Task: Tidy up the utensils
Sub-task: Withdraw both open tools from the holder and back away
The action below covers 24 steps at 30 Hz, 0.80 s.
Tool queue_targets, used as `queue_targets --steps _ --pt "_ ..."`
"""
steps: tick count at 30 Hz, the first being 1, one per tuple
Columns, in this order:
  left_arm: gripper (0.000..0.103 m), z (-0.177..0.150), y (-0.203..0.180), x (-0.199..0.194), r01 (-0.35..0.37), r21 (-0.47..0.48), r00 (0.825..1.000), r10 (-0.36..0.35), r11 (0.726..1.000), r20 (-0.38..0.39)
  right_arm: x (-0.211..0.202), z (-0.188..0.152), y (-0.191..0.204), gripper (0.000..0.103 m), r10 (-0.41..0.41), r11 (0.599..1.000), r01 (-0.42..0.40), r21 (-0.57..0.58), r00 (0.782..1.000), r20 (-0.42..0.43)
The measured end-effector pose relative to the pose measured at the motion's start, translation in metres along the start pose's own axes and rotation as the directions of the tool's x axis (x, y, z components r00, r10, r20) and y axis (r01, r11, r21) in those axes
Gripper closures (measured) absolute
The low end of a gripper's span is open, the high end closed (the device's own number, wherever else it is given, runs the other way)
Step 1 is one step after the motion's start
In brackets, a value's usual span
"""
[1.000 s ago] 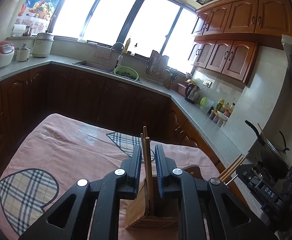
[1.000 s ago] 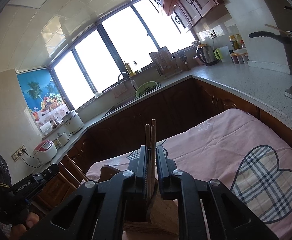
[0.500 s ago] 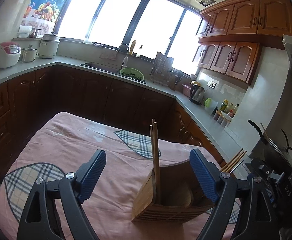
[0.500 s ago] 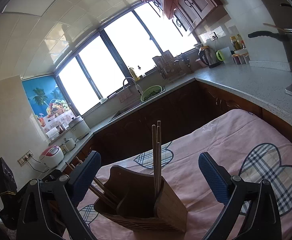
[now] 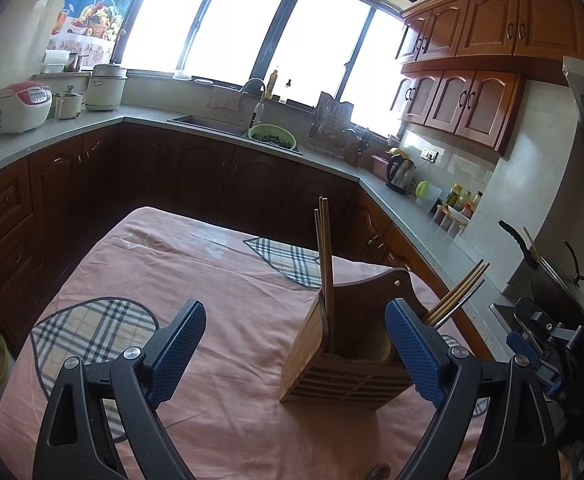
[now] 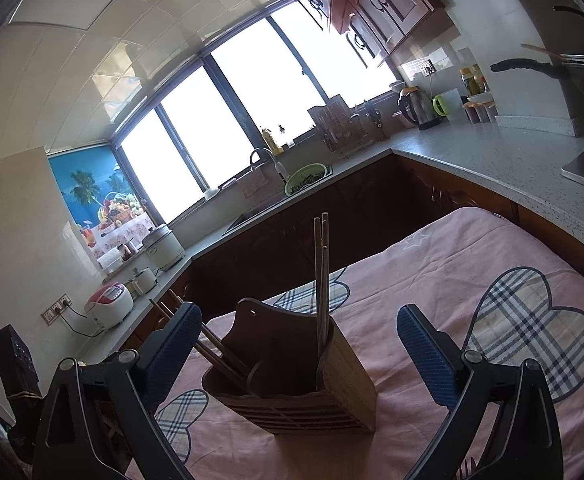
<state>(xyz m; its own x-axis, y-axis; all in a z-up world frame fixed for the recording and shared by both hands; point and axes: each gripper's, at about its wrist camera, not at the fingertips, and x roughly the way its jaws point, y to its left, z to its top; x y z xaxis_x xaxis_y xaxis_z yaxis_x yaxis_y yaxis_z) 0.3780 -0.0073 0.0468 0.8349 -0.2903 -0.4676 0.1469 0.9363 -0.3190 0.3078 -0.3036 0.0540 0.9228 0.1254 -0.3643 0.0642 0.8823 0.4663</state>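
A wooden utensil holder [image 5: 344,356] [image 6: 292,384] stands on the pink tablecloth. One pair of brown chopsticks [image 5: 324,256] [image 6: 322,272] stands upright in its front compartment. Another set of chopsticks [image 5: 458,294] [image 6: 211,348] leans out of its other side. My left gripper [image 5: 296,352] is open and empty, its jaws wide, with the holder between and beyond them toward the right finger. My right gripper [image 6: 298,356] is open and empty, the holder between its jaws.
The pink tablecloth [image 5: 171,264] with plaid hearts covers the table. Dark kitchen cabinets and a grey counter [image 5: 211,128] surround it. A wok [image 5: 548,276] sits on the stove at the right. A kettle [image 5: 400,174] and bottles stand on the counter.
Both grippers were shut on chopsticks standing in the holder, then opened wide and let them go. Both have pulled back a little from the holder.
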Motion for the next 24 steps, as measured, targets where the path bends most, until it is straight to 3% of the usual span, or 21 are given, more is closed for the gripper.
queue_targets --steps 10,18,24 --pt "0.007 -0.020 0.008 -0.056 0.002 -0.037 0.999 -0.003 0.999 -0.049 -0.043 -0.018 0.005 0.003 0.029 0.999 -0.030 -0.031 0.999 -0.020" --pt "0.006 -0.053 -0.010 -0.115 -0.003 0.075 0.998 0.008 0.997 -0.070 -0.089 -0.051 0.008 0.003 0.050 0.996 -0.053 -0.068 0.998 -0.040" --pt "0.006 -0.080 -0.020 -0.162 -0.079 0.152 0.996 0.084 0.985 -0.027 -0.123 -0.074 0.013 0.003 0.043 0.992 -0.046 -0.119 0.999 -0.030"
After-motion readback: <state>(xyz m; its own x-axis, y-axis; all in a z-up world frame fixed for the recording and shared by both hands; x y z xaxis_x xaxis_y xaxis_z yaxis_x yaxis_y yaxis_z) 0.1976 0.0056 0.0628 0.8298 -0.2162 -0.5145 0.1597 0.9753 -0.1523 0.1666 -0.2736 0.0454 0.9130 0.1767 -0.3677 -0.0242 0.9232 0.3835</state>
